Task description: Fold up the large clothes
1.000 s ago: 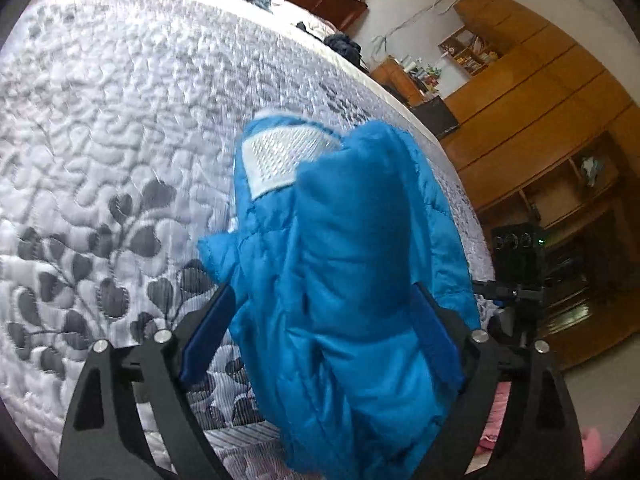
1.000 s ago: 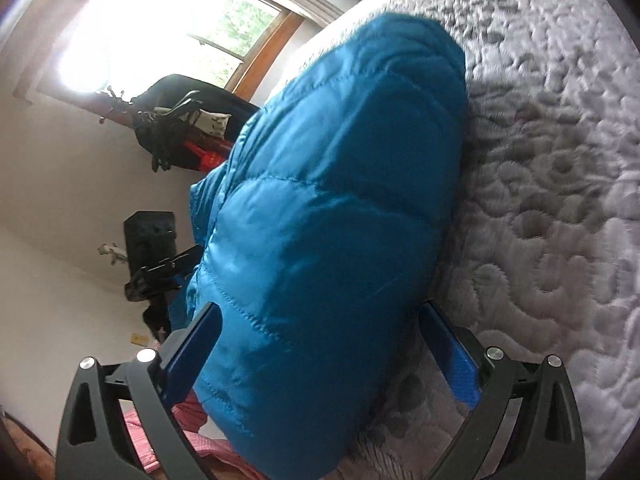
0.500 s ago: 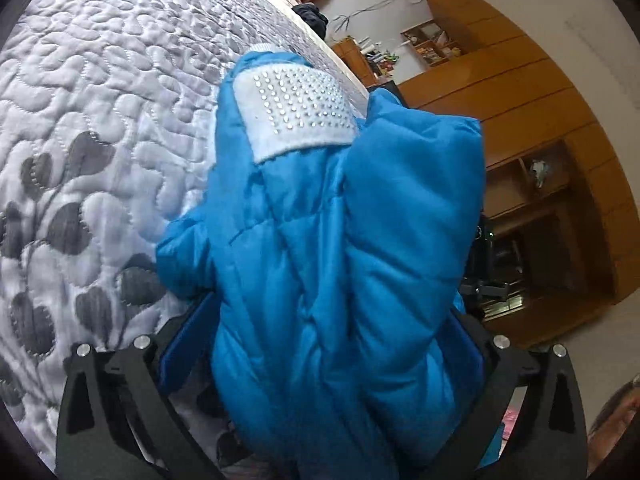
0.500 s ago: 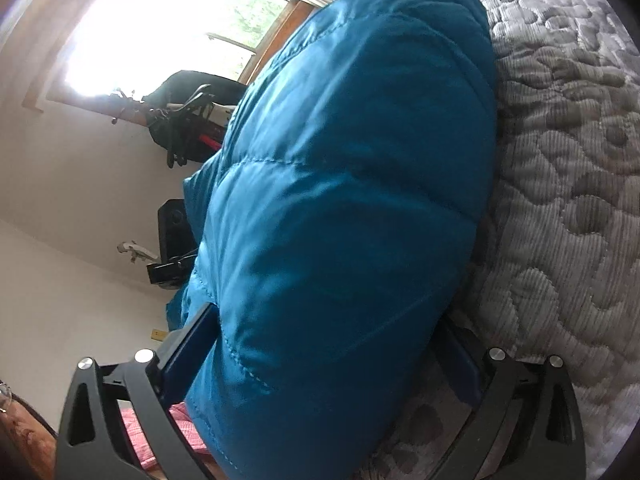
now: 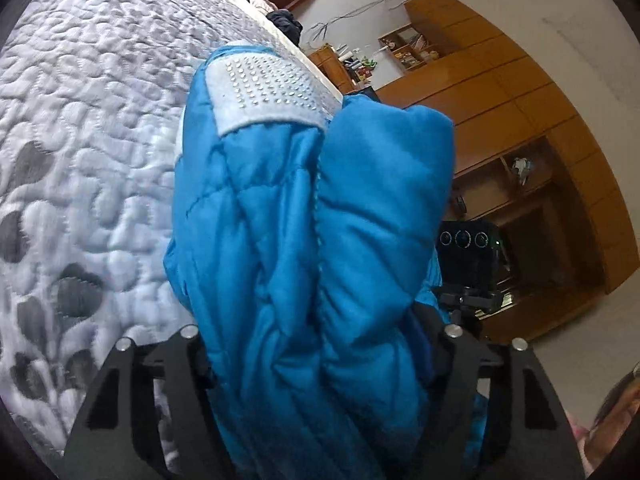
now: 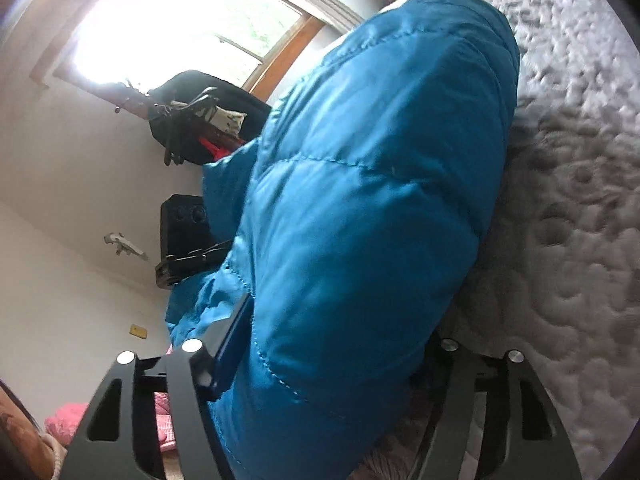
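A puffy blue quilted jacket (image 5: 312, 240) is bunched in thick folds over the grey-and-white quilted bed (image 5: 88, 120). A white studded patch (image 5: 264, 92) shows at its far end. My left gripper (image 5: 316, 344) is shut on the near end of the bundle, and the fabric hides both fingertips. In the right wrist view the same jacket (image 6: 380, 180) bulges as a smooth roll beside the quilt (image 6: 568, 200). My right gripper (image 6: 336, 340) is shut on it. Its blue left pad (image 6: 232, 344) presses into the fabric, and the right pad is hidden.
Wooden cabinets (image 5: 520, 120) and a black camera on a tripod (image 5: 468, 240) stand beyond the bed's right edge. Dark clothes (image 5: 284, 24) lie at the far end. A bright window (image 6: 180, 32), a black bag (image 6: 200, 120) and pink cloth (image 6: 68, 424) are at left.
Both pairs of jaws have closed in from wide apart onto the jacket, squeezing it. The jacket now fills more of each view and bunches tighter.
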A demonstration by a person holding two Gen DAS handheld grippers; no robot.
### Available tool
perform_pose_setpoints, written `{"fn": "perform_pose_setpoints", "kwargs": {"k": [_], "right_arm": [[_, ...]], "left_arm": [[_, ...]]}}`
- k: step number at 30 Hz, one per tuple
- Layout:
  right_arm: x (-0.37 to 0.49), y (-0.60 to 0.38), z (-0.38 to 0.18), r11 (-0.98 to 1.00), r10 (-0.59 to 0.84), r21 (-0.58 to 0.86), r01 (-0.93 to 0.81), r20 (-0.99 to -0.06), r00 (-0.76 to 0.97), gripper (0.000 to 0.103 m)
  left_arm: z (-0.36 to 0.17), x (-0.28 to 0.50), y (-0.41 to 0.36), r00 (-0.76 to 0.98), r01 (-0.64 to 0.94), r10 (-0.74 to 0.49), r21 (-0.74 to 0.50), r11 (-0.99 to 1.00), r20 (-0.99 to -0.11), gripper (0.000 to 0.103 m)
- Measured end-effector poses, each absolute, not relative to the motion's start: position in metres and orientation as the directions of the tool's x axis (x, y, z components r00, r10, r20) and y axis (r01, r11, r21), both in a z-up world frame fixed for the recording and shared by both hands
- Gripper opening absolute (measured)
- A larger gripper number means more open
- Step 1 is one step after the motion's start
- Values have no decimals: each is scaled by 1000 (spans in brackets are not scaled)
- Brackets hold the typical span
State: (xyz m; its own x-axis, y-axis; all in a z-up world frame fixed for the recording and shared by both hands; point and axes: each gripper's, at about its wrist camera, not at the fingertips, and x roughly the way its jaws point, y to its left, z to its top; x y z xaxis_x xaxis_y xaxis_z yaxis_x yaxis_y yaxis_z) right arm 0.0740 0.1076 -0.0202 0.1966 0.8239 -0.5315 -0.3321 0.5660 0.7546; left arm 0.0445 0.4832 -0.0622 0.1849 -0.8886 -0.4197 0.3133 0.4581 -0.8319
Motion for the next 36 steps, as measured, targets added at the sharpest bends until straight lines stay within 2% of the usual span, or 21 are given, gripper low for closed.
{"fn": "perform_pose_setpoints", "kwargs": {"k": [11,16,21,23,28,32,36], "right_arm": [[70,21,39,668,740,687,-286,-576,347,66],[104,-13,39,693,715,673,-259,-595,368,66],[136,-26,9,685,717,700,-201,-602,350,66],[142,-30,-10,666,730,729,-159,-594,337,67],[148,-34,-32,627,757,766,-143,-556,343,76],[149,-38,-40,617,761,775,-133,-546,351,81],[141,-41,-33,680,704,723,-120,-599,382,92]], "left_arm": [[-24,107,360,110,401,-915,-825,399,-389,62],[-26,141,315,131,416,-895,-796,440,-427,62],[-45,174,293,119,382,-876,-793,474,-467,62],[-53,184,290,107,376,-880,-800,467,-463,65],[-70,185,288,102,416,-881,-785,459,-462,80],[-74,185,288,112,416,-885,-788,454,-452,82],[-68,176,296,138,407,-870,-774,486,-474,84]]}}
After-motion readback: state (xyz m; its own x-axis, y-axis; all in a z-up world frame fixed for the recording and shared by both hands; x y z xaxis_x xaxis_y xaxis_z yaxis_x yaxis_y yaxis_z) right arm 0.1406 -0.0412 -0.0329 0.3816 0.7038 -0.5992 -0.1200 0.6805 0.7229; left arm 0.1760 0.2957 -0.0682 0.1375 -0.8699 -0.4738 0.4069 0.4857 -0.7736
